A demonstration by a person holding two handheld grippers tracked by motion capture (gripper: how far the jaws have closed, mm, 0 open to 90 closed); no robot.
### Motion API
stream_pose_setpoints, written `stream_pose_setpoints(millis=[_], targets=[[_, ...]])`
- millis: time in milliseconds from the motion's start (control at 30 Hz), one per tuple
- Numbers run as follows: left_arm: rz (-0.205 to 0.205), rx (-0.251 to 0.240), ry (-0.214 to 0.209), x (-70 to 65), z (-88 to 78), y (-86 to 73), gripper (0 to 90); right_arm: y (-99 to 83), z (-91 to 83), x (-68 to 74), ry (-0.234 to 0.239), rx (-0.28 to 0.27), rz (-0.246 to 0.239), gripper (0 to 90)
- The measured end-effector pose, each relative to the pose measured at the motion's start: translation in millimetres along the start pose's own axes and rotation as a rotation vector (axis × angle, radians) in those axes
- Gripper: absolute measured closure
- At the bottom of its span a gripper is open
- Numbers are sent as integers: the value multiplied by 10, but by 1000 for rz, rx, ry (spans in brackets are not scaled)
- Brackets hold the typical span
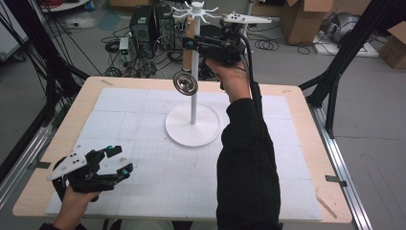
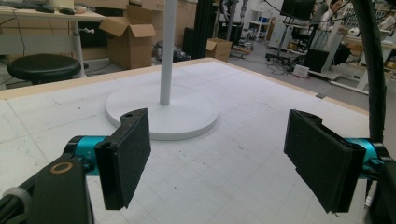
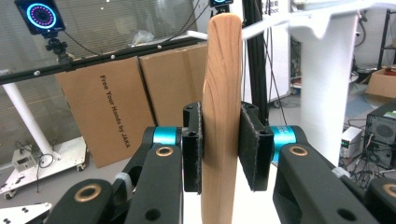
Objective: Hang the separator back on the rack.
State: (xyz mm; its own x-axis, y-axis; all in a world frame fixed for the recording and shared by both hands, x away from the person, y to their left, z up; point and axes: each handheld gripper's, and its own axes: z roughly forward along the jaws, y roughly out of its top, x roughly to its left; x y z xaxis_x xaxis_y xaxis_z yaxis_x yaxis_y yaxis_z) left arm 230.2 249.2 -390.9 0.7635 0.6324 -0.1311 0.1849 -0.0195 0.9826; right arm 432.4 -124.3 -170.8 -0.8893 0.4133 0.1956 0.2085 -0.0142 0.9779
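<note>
A white rack stands mid-table on a round base [image 1: 192,127], with a thin pole [image 1: 193,103] and several hooks at its top [image 1: 196,9]. My right gripper [image 1: 190,44] is raised beside the top of the rack and shut on the wooden handle [image 1: 189,48] of a utensil. The utensil's round metal head [image 1: 185,82] hangs below, next to the pole. In the right gripper view the upright handle [image 3: 222,93] is squeezed between both pads [image 3: 192,149]. My left gripper [image 1: 119,160] rests low at the table's front left, open and holding nothing [image 2: 219,158].
A white gridded mat [image 1: 143,143] covers the wooden table [image 1: 306,103]. Beyond the far edge are computer towers [image 1: 143,24], cables and cardboard boxes [image 1: 306,17]. Black frame posts [image 1: 344,52] flank the table. The rack's base [image 2: 161,112] lies just ahead of the left jaws.
</note>
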Motion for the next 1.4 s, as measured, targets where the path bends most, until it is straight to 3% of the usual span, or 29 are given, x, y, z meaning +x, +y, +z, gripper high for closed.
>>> stream_pose_setpoints(millis=[67,167,233,333,433,567,733,867,1033,1100,1233,1400], targets=[[-1,-2,5,10,-2,-4,233,-7,0,21,1,0,-8,715],[-19,-10,3,21,-1,-15,233,-30,-31,69,-21,19,-13,550],[-22,-14,5,33,4,-23,231,-73,-82,112,-39,29,-31,518],[-35,-13,15,62,13,-32,228,-168,-235,163,-89,54,-48,434],[-47,-14,32,86,8,-41,221,-334,-451,238,-172,75,-71,354],[-69,-20,52,121,-2,-35,179,-761,-868,365,-240,105,-136,283],[-66,-20,71,129,11,-41,179,-1358,-1423,484,-338,81,-117,188],[-65,-17,78,127,19,-42,180,-1861,-1858,606,-430,56,-95,188],[-57,-18,86,118,20,-42,183,-2300,-2209,772,-523,83,-69,166],[-53,-21,89,109,15,-38,183,-2385,-2287,863,-530,104,-69,166],[-46,-30,87,80,1,-38,184,-2417,-2383,1033,-531,82,-75,166],[-51,-36,76,60,-9,-40,185,-2404,-2381,1066,-528,58,-90,165]])
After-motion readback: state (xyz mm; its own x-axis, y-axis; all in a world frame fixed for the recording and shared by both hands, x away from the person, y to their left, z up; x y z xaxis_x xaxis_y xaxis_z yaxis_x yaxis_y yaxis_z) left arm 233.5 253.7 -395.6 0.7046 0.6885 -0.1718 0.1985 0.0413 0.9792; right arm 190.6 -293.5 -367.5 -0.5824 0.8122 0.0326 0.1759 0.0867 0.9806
